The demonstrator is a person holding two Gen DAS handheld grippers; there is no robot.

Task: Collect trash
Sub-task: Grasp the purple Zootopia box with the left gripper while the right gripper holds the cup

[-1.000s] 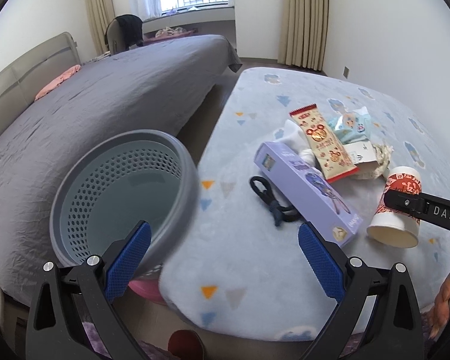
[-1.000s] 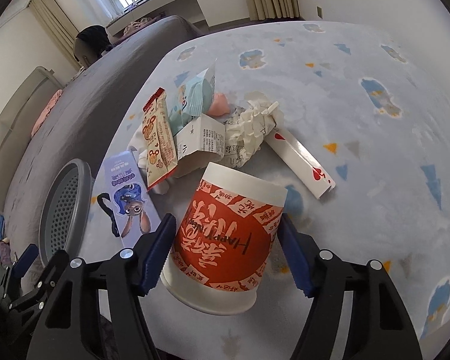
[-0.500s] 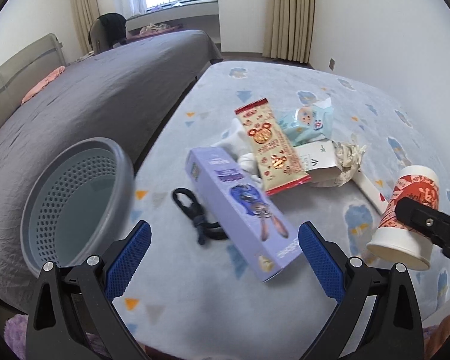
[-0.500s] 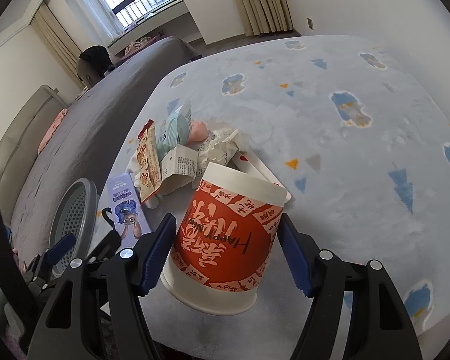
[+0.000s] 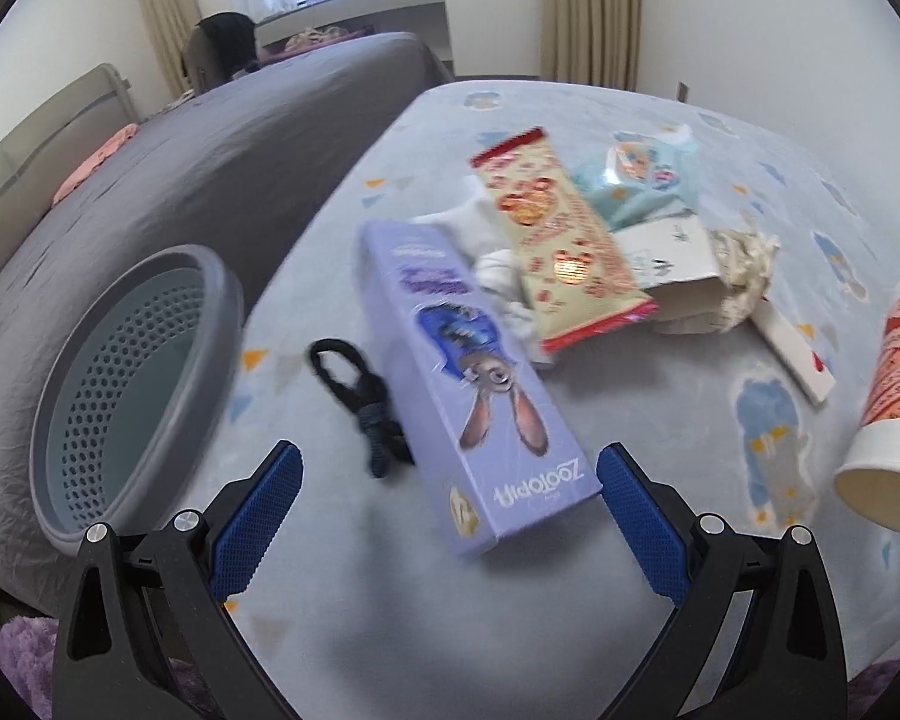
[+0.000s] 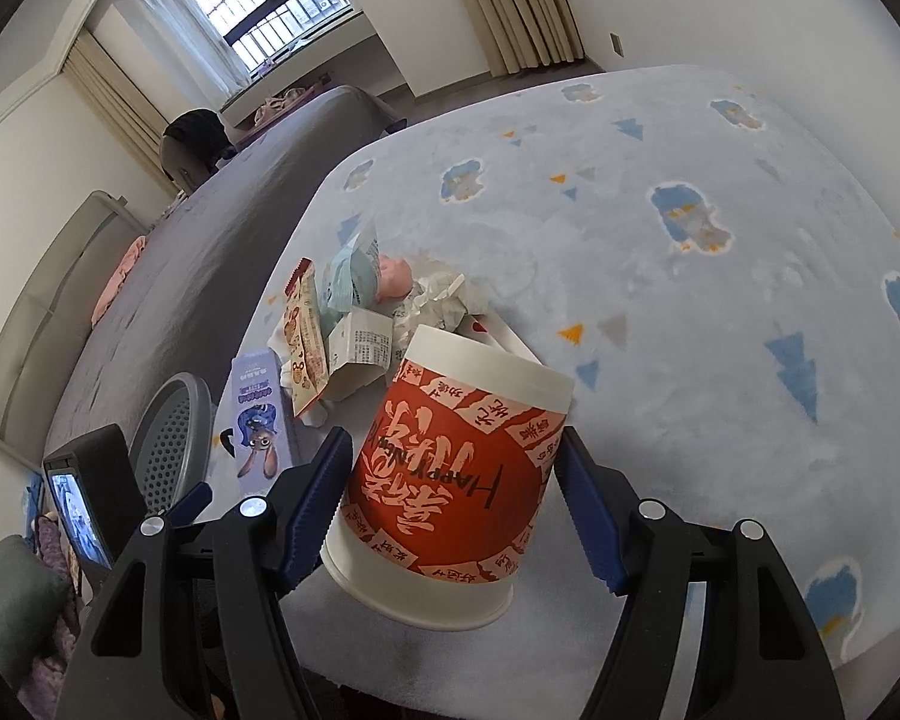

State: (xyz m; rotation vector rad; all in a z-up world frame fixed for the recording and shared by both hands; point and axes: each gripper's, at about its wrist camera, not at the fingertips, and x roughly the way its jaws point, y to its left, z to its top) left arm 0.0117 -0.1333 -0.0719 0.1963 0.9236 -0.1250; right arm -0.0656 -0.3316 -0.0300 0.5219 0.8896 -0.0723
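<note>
Red-and-white paper cup (image 6: 456, 480): I have it clamped between the blue pads of my right tool (image 6: 450, 492), upside down and lifted off the surface; in the left view it shows at 3 o'clock (image 5: 888, 414).
Right tool state: closed on the cup, a pad pressed to each side.
Left tool (image 5: 447, 516): jaws wide apart, holding nothing, aimed at the near end of the purple box (image 5: 480, 378).
Grey perforated basket (image 5: 126, 384): at 9 o'clock of the left view, beside the surface edge; the part of its inside that I can see holds no trash.
Black cord (image 5: 360, 402): loose on the surface, between basket and box.
Snack wrapper (image 5: 561, 240): at 12 o'clock of the box, lying over white tissue.
Small carton (image 5: 672, 258), crumpled paper (image 5: 744, 264), teal packet (image 5: 642, 180), flat white strip (image 5: 795, 354): heaped toward 1 to 2 o'clock, all on the blue patterned surface (image 6: 720, 300).
Progress, as I judge it: early; one item picked up but not yet binned.
Left to do: carry the cup to the basket, then clear the box, cord, wrapper and the rest.
</note>
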